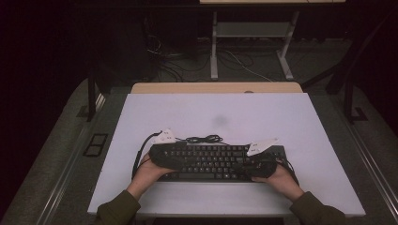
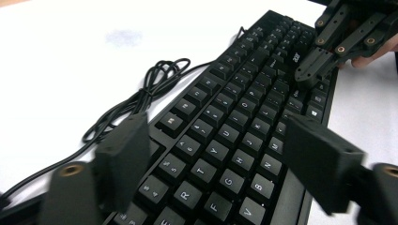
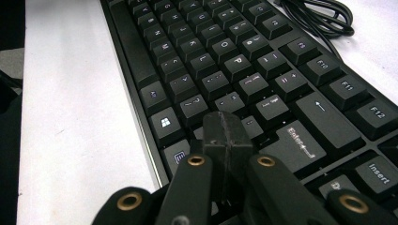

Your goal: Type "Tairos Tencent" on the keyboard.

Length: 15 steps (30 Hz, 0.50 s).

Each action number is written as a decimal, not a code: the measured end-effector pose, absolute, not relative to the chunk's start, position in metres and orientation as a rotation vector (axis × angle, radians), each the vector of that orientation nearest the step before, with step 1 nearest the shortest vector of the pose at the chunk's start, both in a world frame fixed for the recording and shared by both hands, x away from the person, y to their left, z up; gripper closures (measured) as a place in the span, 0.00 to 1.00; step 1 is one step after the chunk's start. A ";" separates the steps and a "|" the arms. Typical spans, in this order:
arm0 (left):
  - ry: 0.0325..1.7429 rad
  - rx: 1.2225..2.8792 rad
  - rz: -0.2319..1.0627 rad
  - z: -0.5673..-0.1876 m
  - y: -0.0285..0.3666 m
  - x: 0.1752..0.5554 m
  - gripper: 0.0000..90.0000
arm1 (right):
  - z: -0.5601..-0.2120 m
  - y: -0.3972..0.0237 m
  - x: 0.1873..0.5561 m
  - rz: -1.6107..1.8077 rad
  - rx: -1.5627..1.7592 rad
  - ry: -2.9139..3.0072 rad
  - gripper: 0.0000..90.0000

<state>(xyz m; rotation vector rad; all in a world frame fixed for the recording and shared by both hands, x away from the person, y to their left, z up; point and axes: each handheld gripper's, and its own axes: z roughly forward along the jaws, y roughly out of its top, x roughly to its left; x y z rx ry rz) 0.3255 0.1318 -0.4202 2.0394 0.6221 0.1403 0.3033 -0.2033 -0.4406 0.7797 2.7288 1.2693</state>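
Observation:
A black keyboard [image 1: 216, 161] lies lengthwise across the near part of the white tabletop [image 1: 216, 112]. Its black cable [image 1: 204, 138] is coiled just behind it. My left gripper [image 1: 180, 161] hovers over the keyboard's left end. In the left gripper view its jaws [image 2: 220, 159] stand apart above the letter keys [image 2: 234, 117] with nothing pressed between them. My right gripper [image 1: 256, 164] is over the right end. In the right gripper view its tips [image 3: 227, 136] are shut together, low over the keys [image 3: 225, 61] by the Enter key. The same right gripper [image 2: 312, 70] shows in the left gripper view.
The cable [image 2: 145, 93] loops on the white surface beside the keyboard's far edge. A faint grey smudge [image 1: 219, 121] marks the tabletop's middle. Behind the table stand a desk frame's white legs [image 1: 214, 47] and floor cables. A person's hands and green sleeves come in from the bottom.

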 end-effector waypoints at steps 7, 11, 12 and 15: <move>0.634 2.076 0.118 -0.424 0.128 0.331 0.64 | -0.441 -0.203 0.303 1.270 0.780 2.728 0.99; 0.628 2.090 0.107 -0.424 0.126 0.333 0.78 | -0.441 -0.203 0.303 1.271 0.781 2.728 0.99; 0.627 2.093 0.101 -0.424 0.125 0.333 0.83 | -0.441 -0.203 0.303 1.270 0.781 2.729 0.99; 0.624 2.115 0.090 -0.424 0.123 0.334 0.98 | -0.441 -0.203 0.303 1.272 0.779 2.728 0.99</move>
